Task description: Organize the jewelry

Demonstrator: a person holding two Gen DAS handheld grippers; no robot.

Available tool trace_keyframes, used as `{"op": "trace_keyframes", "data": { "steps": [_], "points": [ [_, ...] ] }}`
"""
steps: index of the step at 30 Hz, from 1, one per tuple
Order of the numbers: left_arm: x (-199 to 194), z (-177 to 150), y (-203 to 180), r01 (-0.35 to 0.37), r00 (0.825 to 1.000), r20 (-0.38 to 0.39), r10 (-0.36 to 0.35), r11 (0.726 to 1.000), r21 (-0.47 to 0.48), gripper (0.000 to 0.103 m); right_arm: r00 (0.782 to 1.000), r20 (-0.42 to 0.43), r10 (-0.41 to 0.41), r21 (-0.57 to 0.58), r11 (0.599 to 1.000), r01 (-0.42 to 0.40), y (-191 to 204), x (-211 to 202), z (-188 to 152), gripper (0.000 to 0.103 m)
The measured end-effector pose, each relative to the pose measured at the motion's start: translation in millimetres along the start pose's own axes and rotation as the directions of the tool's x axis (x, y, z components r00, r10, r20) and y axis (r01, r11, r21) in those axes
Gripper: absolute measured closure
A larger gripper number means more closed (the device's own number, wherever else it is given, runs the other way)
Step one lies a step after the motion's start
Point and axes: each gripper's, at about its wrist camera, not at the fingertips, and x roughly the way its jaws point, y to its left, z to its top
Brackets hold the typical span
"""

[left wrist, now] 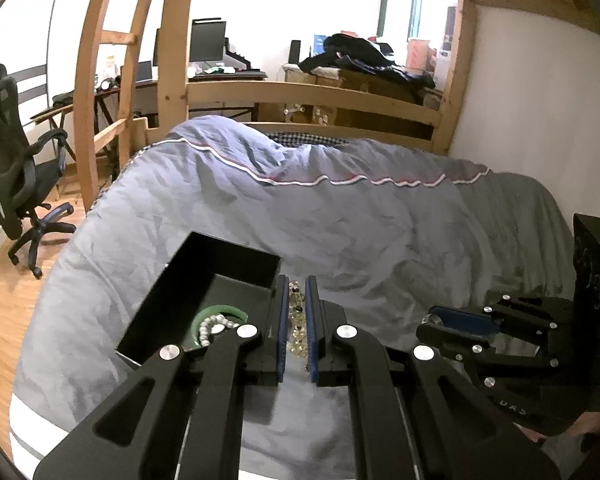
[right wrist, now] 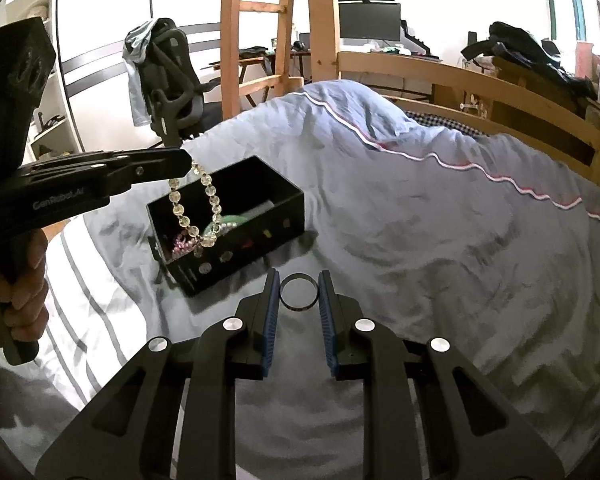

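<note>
My left gripper [left wrist: 297, 284] is shut on a clear crystal bead bracelet [left wrist: 296, 320]. In the right wrist view the bracelet [right wrist: 198, 210] hangs from the left gripper [right wrist: 188, 160] above an open black box [right wrist: 260, 236] on the bed. The box [left wrist: 204, 280] holds a green bangle [left wrist: 236, 311], a pearl bracelet [left wrist: 214, 326] and a pink piece [right wrist: 182, 245]. My right gripper [right wrist: 299, 280] holds a dark ring-shaped bangle [right wrist: 298, 293] between its fingertips, to the right of the box; it also shows in the left wrist view [left wrist: 432, 320].
A rumpled grey-blue duvet [left wrist: 340, 220] covers the bed. A wooden bed frame [left wrist: 312, 100] and ladder [right wrist: 260, 20] stand behind. An office chair [left wrist: 16, 176] and a desk with monitors [right wrist: 368, 20] are further back. A white wall [left wrist: 540, 92] borders the right side.
</note>
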Motion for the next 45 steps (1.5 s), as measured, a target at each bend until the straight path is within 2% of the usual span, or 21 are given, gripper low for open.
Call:
{"op": "trace_keyframes", "data": {
  "steps": [6, 11, 15, 23, 29, 30, 31, 32, 33, 34, 35, 37, 39, 43, 45],
  "points": [
    [-8, 5, 24, -0.022, 0.999, 0.028, 0.023, 0.999, -0.041, 0.095, 1.000, 0.004, 0.004, -0.014, 1.000, -0.004, 10, 12, 14, 0.083],
    [-8, 7, 57, -0.034, 0.999, 0.032, 0.038, 0.993, -0.115, 0.095, 1.000, 0.000, 0.016, -0.024, 1.000, -0.016, 22, 26, 29, 0.083],
    [2, 3, 77, -0.074, 0.997, -0.006, 0.074, 0.987, -0.142, 0.095, 1.000, -0.007, 0.028, -0.056, 0.998, -0.028, 40, 44, 44, 0.083],
    [14, -4, 103, -0.090, 0.995, -0.071, 0.077, 0.975, -0.205, 0.095, 0.997, -0.041, 0.058, -0.101, 0.993, -0.062, 71, 81, 58, 0.083],
    [22, -10, 116, -0.108, 0.991, -0.107, 0.084, 0.963, -0.245, 0.095, 0.991, -0.106, 0.085, -0.097, 0.991, -0.096, 80, 104, 62, 0.081],
    [22, -10, 117, -0.115, 0.990, -0.110, 0.090, 0.961, -0.252, 0.091, 0.989, -0.116, 0.092, -0.090, 0.991, -0.103, 79, 106, 62, 0.078],
    [22, -10, 118, -0.121, 0.989, -0.110, 0.095, 0.959, -0.256, 0.087, 0.988, -0.123, 0.097, -0.079, 0.991, -0.107, 78, 108, 63, 0.062],
    [19, -10, 118, -0.139, 0.988, -0.105, 0.115, 0.956, -0.260, 0.063, 0.989, -0.112, 0.096, -0.070, 0.992, -0.104, 77, 106, 63, 0.039],
    [15, -9, 118, -0.172, 0.984, -0.088, 0.154, 0.949, -0.265, 0.030, 0.993, -0.085, 0.084, -0.063, 0.994, -0.090, 76, 102, 63, 0.031],
    [9, -9, 119, -0.198, 0.980, -0.056, 0.189, 0.943, -0.269, 0.022, 0.996, -0.053, 0.067, -0.057, 0.996, -0.070, 75, 96, 64, 0.020],
    [4, -8, 119, -0.214, 0.976, -0.030, 0.214, 0.938, -0.273, 0.017, 0.998, -0.038, 0.048, -0.052, 0.997, -0.050, 74, 91, 64, 0.010],
    [-9, -6, 121, -0.236, 0.969, 0.004, 0.248, 0.926, -0.295, 0.007, 1.000, -0.023, -0.019, -0.040, 0.999, 0.018, 68, 80, 67, 0.008],
    [-16, -5, 122, -0.263, 0.959, 0.023, 0.283, 0.916, -0.304, 0.006, 0.999, -0.017, -0.046, -0.017, 0.999, 0.046, 62, 71, 69, 0.004],
    [-30, -6, 112, -0.339, 0.934, 0.034, 0.356, 0.912, -0.232, 0.006, 0.998, -0.009, -0.059, 0.033, 0.998, 0.060, 54, 43, 76, 0.004],
    [-37, -8, 106, -0.344, 0.934, 0.031, 0.357, 0.916, -0.208, 0.006, 0.998, -0.008, -0.057, 0.037, 0.998, 0.057, 54, 31, 78, 0.004]
  ]
}}
